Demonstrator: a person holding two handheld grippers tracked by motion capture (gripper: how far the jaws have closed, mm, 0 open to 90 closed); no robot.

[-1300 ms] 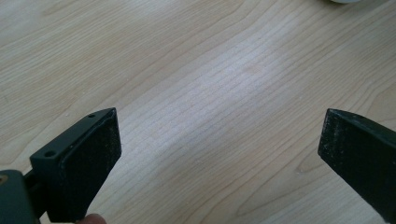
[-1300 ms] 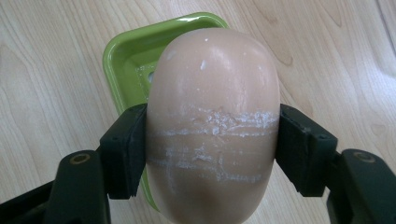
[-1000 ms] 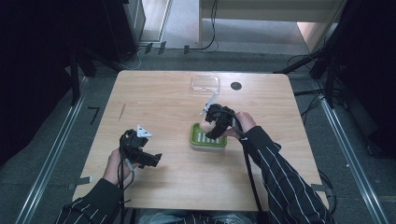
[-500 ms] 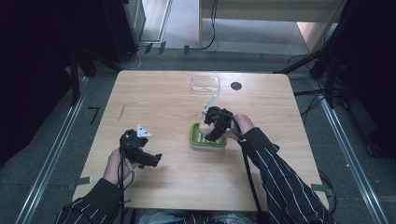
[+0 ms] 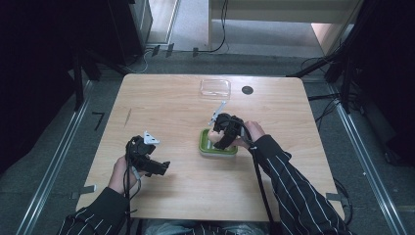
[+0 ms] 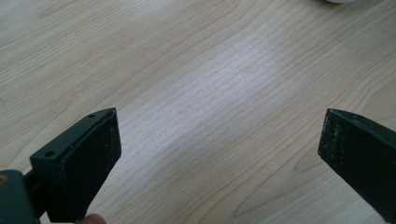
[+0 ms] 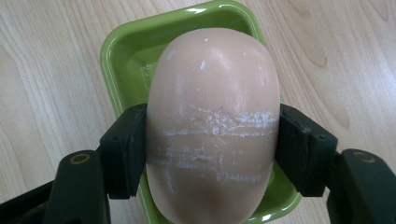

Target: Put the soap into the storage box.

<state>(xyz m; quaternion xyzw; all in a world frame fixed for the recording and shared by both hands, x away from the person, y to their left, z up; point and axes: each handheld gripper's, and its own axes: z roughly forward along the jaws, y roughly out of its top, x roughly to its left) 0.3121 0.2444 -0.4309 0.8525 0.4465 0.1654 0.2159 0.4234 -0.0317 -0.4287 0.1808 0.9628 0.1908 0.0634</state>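
On the wooden table (image 5: 171,112), which is taking up the middle of the high view, the person's two striped sleeves are coming in from the near edge, one on each side. Toward the right of the tabletop the green tray (image 5: 218,149) is sitting flat on the wood, and the right gripper (image 5: 221,138) is hanging directly over it, its jaws clamping the peach-coloured bar of soap (image 7: 212,130) by its two long sides. In the right gripper view the soap is standing between the black pads, its pale surface scored with whitish scratch lines (they are running across it at the height of the pads), and the tray's glossy green rim is showing around it and below it; whether the bar's lower end is touching the tray floor I cannot tell. Well apart, toward the near left of the table, the left gripper (image 5: 155,166) is resting low over bare wood with its jaws spread wide and nothing between them, as the left gripper view is showing. Near the far edge a clear plastic lid (image 5: 215,87) is lying flat, and just beside it a small dark round hole (image 5: 247,90) is sitting in the tabletop.
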